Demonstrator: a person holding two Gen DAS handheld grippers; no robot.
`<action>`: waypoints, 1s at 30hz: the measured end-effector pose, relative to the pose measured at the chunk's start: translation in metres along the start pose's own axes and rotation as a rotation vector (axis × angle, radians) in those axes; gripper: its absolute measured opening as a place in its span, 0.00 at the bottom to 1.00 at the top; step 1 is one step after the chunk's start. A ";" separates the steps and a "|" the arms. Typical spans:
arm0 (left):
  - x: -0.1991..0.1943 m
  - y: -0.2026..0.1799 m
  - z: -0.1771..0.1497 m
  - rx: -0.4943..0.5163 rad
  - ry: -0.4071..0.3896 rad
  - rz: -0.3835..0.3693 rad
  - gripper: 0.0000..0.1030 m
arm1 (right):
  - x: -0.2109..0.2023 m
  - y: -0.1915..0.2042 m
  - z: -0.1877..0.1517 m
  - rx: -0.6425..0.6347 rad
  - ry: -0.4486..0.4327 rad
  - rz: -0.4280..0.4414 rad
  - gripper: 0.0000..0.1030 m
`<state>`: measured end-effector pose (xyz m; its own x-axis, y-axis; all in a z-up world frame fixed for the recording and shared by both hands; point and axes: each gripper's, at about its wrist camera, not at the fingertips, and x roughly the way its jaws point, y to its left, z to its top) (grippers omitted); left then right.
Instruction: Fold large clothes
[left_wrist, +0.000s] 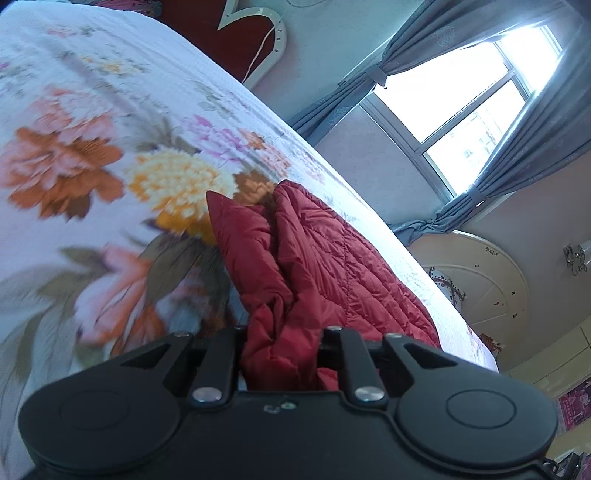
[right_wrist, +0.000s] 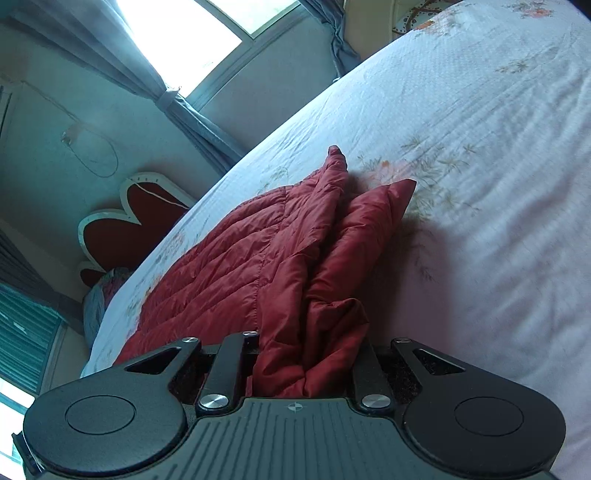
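Red puffy jacket (left_wrist: 295, 280) lies on the flowery bed (left_wrist: 110, 147), bunched cloth pinched in the left gripper (left_wrist: 282, 354) and right gripper (right_wrist: 306, 365), both tipped downward.

**Bed and its load: condition noted**

The bed (left_wrist: 92, 110) is covered by a white textured spread printed with large flowers in orange, yellow, pink and purple, with grey-green leaves. In the right wrist view the print is paler and sparser, and the cloth shows shallow wrinkles. A red-and-white heart-shaped headboard (right_wrist: 125, 218) stands at one end.

One item lies directly on the spread: a red quilted jacket (left_wrist: 314, 258), bunched into lengthwise folds, its stitched panels facing up. It sits near the edge of the bed on the window side. Its near end rises off the spread.
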<state>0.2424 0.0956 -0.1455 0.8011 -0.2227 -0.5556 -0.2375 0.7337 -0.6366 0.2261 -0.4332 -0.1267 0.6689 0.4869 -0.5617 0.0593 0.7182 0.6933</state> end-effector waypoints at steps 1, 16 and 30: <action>-0.004 0.001 -0.005 -0.004 -0.002 0.001 0.15 | -0.004 -0.002 -0.003 -0.002 0.002 -0.001 0.15; -0.010 0.022 -0.043 -0.026 0.001 0.083 0.32 | -0.001 -0.035 -0.024 0.101 0.070 -0.048 0.27; -0.013 0.020 -0.038 -0.018 0.052 0.039 0.48 | -0.080 0.016 -0.015 -0.084 -0.233 -0.313 0.41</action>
<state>0.2063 0.0891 -0.1715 0.7617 -0.2277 -0.6066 -0.2777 0.7311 -0.6232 0.1618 -0.4536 -0.0776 0.7791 0.1189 -0.6156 0.2327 0.8570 0.4599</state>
